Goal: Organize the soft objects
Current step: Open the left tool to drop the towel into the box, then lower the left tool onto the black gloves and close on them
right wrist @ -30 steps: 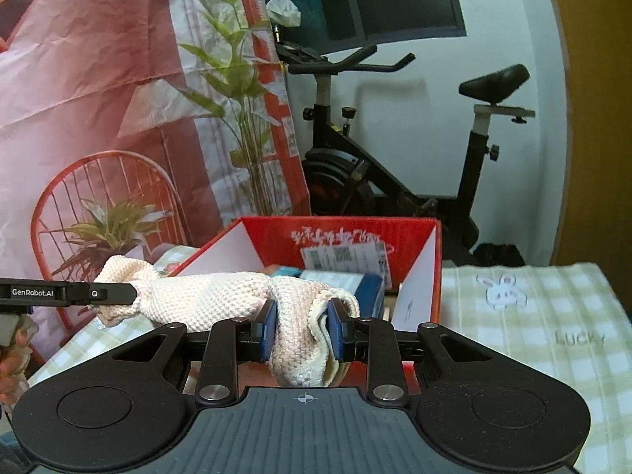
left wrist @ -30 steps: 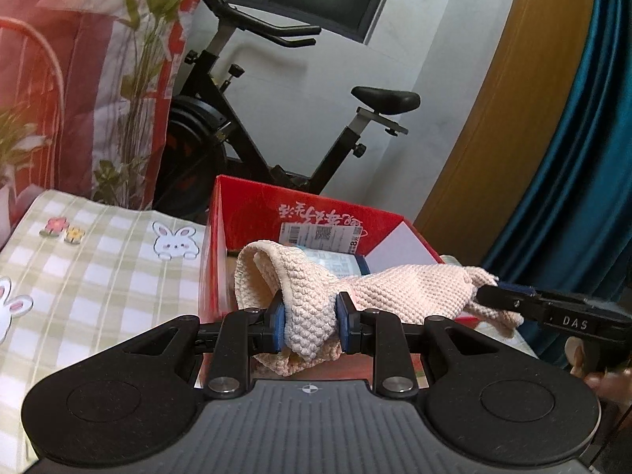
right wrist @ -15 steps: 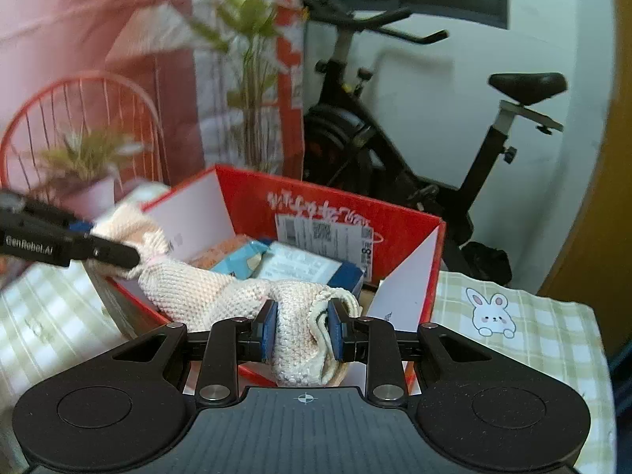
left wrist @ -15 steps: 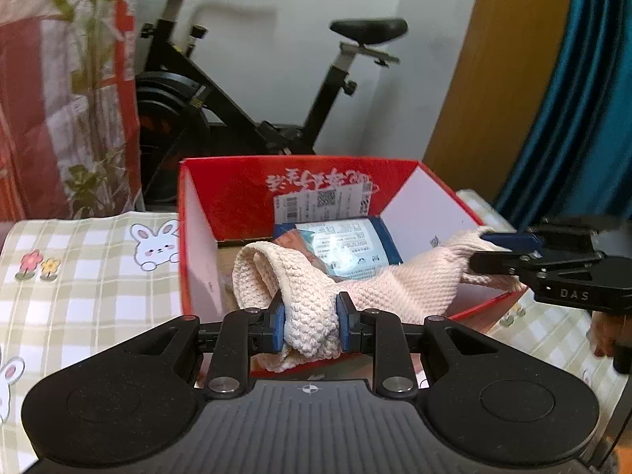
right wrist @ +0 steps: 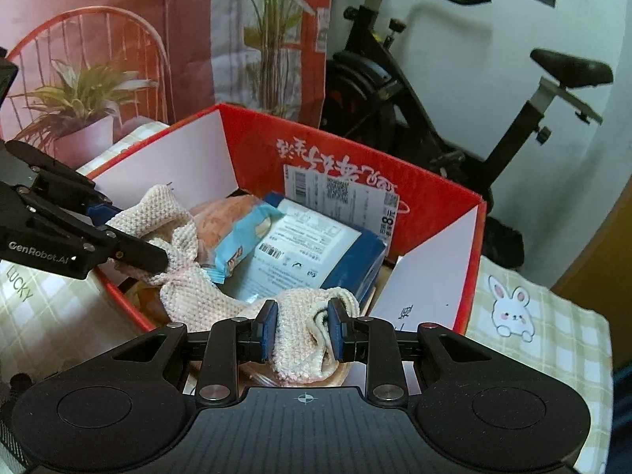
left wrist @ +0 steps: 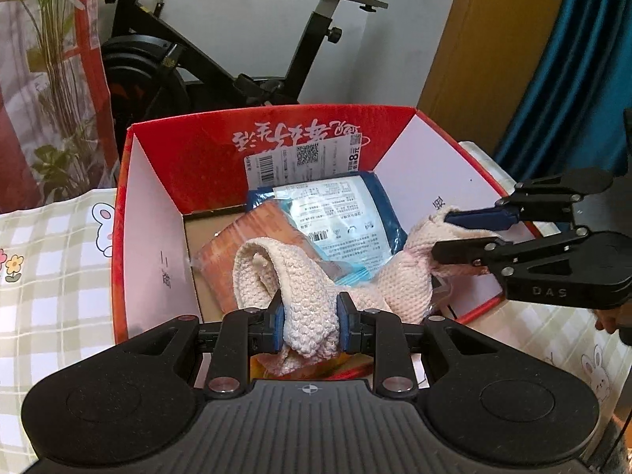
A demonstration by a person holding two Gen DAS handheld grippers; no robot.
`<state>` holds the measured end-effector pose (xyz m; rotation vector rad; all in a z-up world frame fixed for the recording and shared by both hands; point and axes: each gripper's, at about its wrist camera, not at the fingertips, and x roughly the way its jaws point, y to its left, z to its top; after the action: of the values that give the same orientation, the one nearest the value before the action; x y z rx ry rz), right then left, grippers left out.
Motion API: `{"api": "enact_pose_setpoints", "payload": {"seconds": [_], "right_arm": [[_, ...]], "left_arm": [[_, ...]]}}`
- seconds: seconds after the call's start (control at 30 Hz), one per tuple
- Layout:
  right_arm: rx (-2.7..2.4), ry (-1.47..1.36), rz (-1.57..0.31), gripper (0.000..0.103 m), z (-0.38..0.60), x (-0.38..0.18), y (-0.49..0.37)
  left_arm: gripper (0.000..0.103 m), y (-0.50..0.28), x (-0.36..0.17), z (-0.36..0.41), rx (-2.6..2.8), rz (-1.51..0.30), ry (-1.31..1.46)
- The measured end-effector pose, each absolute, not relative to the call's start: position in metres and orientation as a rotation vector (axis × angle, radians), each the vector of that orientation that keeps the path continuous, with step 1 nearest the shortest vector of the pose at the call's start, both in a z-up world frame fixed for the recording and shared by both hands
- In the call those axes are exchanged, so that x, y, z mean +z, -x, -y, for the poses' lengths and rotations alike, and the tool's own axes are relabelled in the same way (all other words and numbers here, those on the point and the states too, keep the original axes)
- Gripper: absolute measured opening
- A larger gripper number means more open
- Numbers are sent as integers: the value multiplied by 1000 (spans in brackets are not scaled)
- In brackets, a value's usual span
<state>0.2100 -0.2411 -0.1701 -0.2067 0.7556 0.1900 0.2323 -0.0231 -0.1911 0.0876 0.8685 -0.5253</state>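
Between the blue pads of our left gripper [left wrist: 310, 322] we clamp one bunched end of a cream knitted cloth [left wrist: 294, 276], the jaws nearly closed on it. Our right gripper [right wrist: 302, 330] pinches the other end of the same cloth in the same narrow grip. The cloth stretches from one tool to the other, its long axis running crosswise in front of us, and it sags over the open top of a red cardboard box with white inner flaps [left wrist: 154, 237].

Under both tools and around the box lies a pale green and white checked tablecloth printed with white rabbits [right wrist: 545, 316]; the word LUCKY shows on it beside the left gripper in the right wrist view. That gripper's arm reads GenRobot.AI, and the right one's arm reads DAS.

Just beyond the cloth, inside the box, lie a blue and white plastic packet with small print and a barcode [left wrist: 343, 217] and an orange wrapped packet [left wrist: 252, 245]. The far wall carries white Chinese script, upside down to us, and a shipping label with a QR code.

Behind the box stand a black exercise bike [right wrist: 434, 118], a red and pink banner showing plants [right wrist: 118, 39], a white wall and, to the right, a teal curtain [left wrist: 584, 59].
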Motion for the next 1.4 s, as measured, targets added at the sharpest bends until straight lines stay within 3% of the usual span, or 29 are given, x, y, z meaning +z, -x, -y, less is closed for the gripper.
{"api": "enact_pose_setpoints", "payload": {"seconds": [0.23,0.37,0.5,0.57,0.77,0.83,1.0,1.4], "right_arm": [[187,138,-788,25,248,-175,-216],[178,97,-793,27,249,-177,-215],[177,84,-770,35,247,-172,-210],[177,74,-750,39,246,-166,-205],[154,66,-701,75,243,-147,-187],[150,55,-693,90,243,-143,-181],[132,28,-670,102,241,-137,-161],[89,-58,-566,103,237,-131,-105]], "left_arm": [[35,-235,-184,18,-518,-861,-3],[49,-237,-180,14,-496,-848,41],[65,-233,-169,10,-478,-815,63],[72,-230,-163,7,-464,-799,69],[95,-213,-144,2,-414,-736,69],[98,-205,-139,2,-397,-717,51],[101,-186,-134,0,-356,-696,14],[103,-132,-129,-12,-292,-648,-7]]}}
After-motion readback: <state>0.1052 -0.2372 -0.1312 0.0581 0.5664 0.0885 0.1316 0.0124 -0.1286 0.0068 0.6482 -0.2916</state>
